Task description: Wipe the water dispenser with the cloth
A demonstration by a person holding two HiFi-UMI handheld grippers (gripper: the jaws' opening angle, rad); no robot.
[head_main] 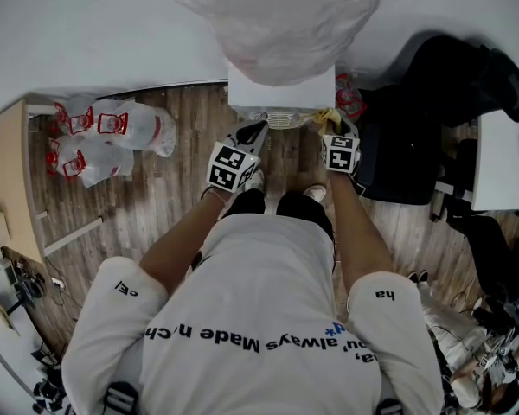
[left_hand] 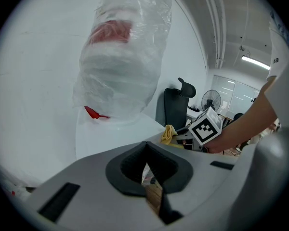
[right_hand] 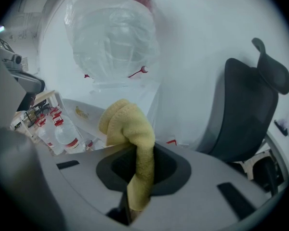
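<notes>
Water dispenser (head_main: 281, 89) sits top centre of the head view, a white box against the wall w/ a big bottle (head_main: 277, 11) in loose clear plastic wrap on top. Yellow cloth (right_hand: 130, 124) is at its front right corner, near the casing; contact can't be confirmed. R gripper (head_main: 332, 126) pinches the cloth by 1 narrow fold, most of it bunched above the jaws. L gripper (head_main: 256, 131) is at the front left corner, jaws drawn together at the tips, nothing between.

Risks, as I judge them:
- Grip is on a thin strip only, so dragging across the casing could pull the cloth out.
- The wad is lopsided, so it may smear instead of wiping flat.
- The wrap hangs low over the top, so the cloth or a jaw could snag it & rock the bottle.
- 2 grippers sit close at the front; they could knock each other.

Around: black office chair (head_main: 441, 85) crowds the upper right, just beside the dispenser, limiting access to that side. Water packs (head_main: 112, 137) lie at left, well apart. White desk (head_main: 502, 162) is at the right edge. The person's shoes (head_main: 316, 193) stand right in front.
</notes>
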